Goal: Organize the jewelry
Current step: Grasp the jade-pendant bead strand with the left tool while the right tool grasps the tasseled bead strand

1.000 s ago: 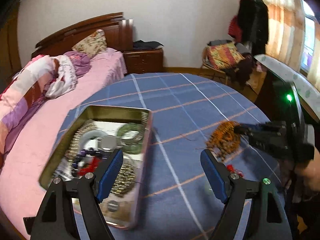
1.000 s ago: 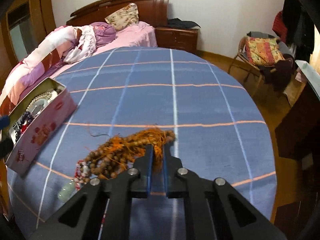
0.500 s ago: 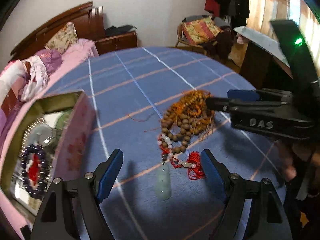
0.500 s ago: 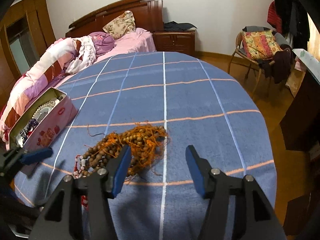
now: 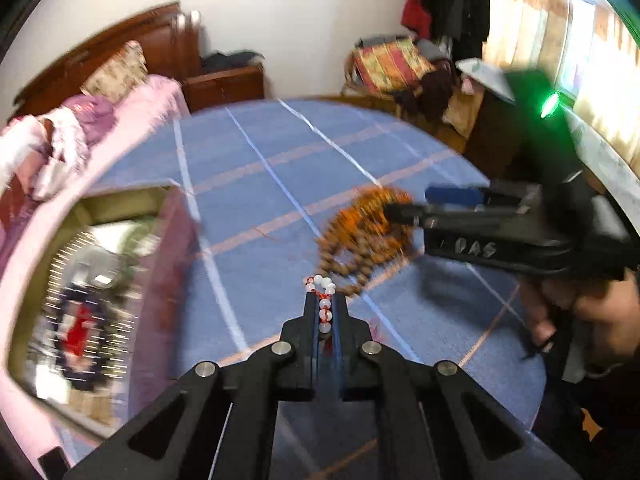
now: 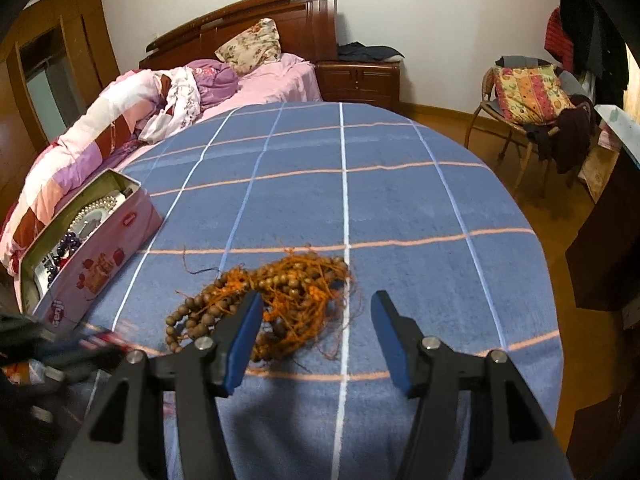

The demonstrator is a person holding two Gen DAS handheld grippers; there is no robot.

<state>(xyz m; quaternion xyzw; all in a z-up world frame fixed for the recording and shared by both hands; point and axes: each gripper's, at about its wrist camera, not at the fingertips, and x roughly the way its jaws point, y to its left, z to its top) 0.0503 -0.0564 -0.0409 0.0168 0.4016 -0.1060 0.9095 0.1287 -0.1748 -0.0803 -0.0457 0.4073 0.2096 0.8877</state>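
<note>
A tangle of brown wooden beads with orange cord [image 6: 276,300] lies on the blue checked tablecloth [image 6: 360,200]. It also shows in the left wrist view [image 5: 364,240]. My left gripper [image 5: 325,308] is shut on a strand of white beads on red cord [image 5: 323,300] at the near end of that tangle. My right gripper [image 6: 316,320] is open and empty, its fingers just above the near side of the wooden beads. A pink tin jewelry box [image 6: 92,256] with pearls and dark beads inside stands open at the left.
The pink tin also shows blurred in the left wrist view [image 5: 120,280]. A bed with pink bedding [image 6: 160,120] runs along the table's left and far side. A chair with a patterned cushion [image 6: 528,96] stands at the far right. Dark furniture [image 6: 608,240] stands to the right.
My left gripper has closed on the white bead strand, having been open half a second ago. My right gripper opened off the wooden beads a second ago and stays open.
</note>
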